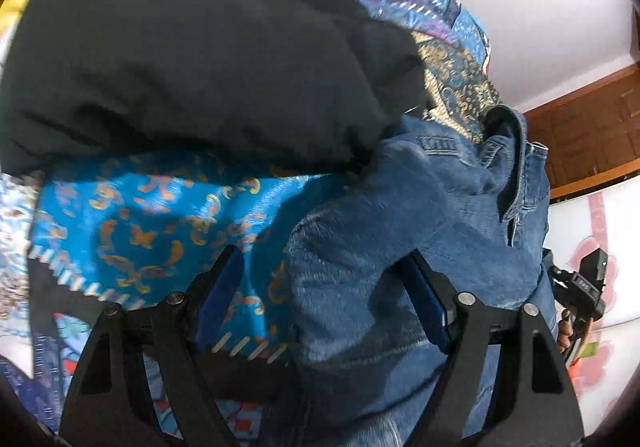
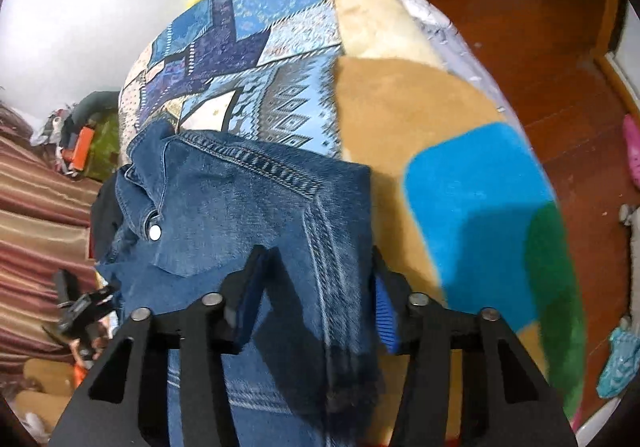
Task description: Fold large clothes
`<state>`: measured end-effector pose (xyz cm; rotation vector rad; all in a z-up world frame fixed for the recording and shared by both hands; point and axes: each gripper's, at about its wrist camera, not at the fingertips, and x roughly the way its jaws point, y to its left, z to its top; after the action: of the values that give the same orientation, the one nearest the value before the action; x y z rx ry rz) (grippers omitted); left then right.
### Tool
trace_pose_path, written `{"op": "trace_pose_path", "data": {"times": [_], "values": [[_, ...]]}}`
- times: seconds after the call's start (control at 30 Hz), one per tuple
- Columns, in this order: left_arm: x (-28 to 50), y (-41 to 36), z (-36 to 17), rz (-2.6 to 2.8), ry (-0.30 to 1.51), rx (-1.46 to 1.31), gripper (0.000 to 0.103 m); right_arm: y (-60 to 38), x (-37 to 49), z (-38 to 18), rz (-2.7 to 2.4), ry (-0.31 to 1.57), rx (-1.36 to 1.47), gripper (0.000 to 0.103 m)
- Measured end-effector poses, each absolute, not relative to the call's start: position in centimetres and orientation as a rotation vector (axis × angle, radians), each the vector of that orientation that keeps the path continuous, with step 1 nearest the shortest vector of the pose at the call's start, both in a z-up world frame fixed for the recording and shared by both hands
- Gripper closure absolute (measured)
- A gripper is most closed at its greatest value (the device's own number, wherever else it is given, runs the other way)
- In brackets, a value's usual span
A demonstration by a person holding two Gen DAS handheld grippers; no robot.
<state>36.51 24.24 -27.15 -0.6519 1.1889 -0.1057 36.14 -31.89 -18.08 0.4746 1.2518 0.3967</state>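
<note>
A blue denim garment (image 2: pixel 248 199) lies bunched on the bed, its snap button (image 2: pixel 154 233) showing. My right gripper (image 2: pixel 318 259) is shut on a thick fold of it, and denim fills the gap between both pads. In the left wrist view the same denim garment (image 1: pixel 400 215) lies partly between the jaws of my left gripper (image 1: pixel 324 259), which stands open. Its right finger (image 1: pixel 428 295) is against the cloth, while its left finger (image 1: pixel 224 283) hangs over bare quilt. A black garment (image 1: pixel 180 47) lies just beyond, overlapping the denim's top edge.
A blue patchwork quilt (image 2: pixel 256 47) covers the bed, with a tan, blue and green fleece blanket (image 2: pixel 460 187) to its right. Wooden floor (image 2: pixel 540 47) runs past the bed's edge. Striped fabric (image 2: pixel 36 207) and clutter sit at the left. The right gripper (image 1: pixel 580 283) shows at the left wrist view's edge.
</note>
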Motion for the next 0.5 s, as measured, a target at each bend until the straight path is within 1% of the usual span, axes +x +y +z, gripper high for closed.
{"op": "trace_pose_path", "data": {"times": [0.03,0.07,0.1,0.13,0.17,0.2,0.23,0.27,0.33,0.5], "values": [[36.7,24.2,-27.3,-0.101,1.187,-0.654,0.024,-31.8,36.2,-18.2,0.376,1.258,0.481,0.074],[36.8,24.0,-27.1,-0.095,1.176,-0.647,0.032,-31.9,36.3,-18.2,0.364,1.259,0.485,0.077],[36.9,23.7,-26.7,-0.104,1.165,-0.637,0.039,-32.1,36.3,-18.0,0.352,1.254,0.492,0.086],[37.1,23.4,-26.2,-0.113,1.154,-0.623,0.055,-32.2,36.1,-17.7,0.351,1.248,0.494,0.089],[37.1,23.2,-25.7,-0.110,1.147,-0.596,0.067,-32.3,35.9,-17.0,0.354,1.230,0.488,0.089],[37.1,22.8,-25.0,-0.095,1.135,-0.549,0.072,-32.4,35.7,-16.3,0.355,1.208,0.479,0.090],[37.0,22.2,-24.2,-0.083,1.122,-0.490,0.082,-32.3,35.2,-15.2,0.352,1.181,0.466,0.090],[36.9,21.5,-23.2,-0.076,1.108,-0.429,0.088,-32.3,35.0,-14.4,0.352,1.161,0.458,0.090],[36.4,20.3,-21.0,-0.056,1.068,-0.360,0.092,-32.1,34.6,-12.6,0.355,1.123,0.440,0.090],[34.8,19.8,-15.0,-0.057,0.960,-0.328,0.095,-30.6,33.0,-6.9,0.394,1.011,0.355,0.091]]}}
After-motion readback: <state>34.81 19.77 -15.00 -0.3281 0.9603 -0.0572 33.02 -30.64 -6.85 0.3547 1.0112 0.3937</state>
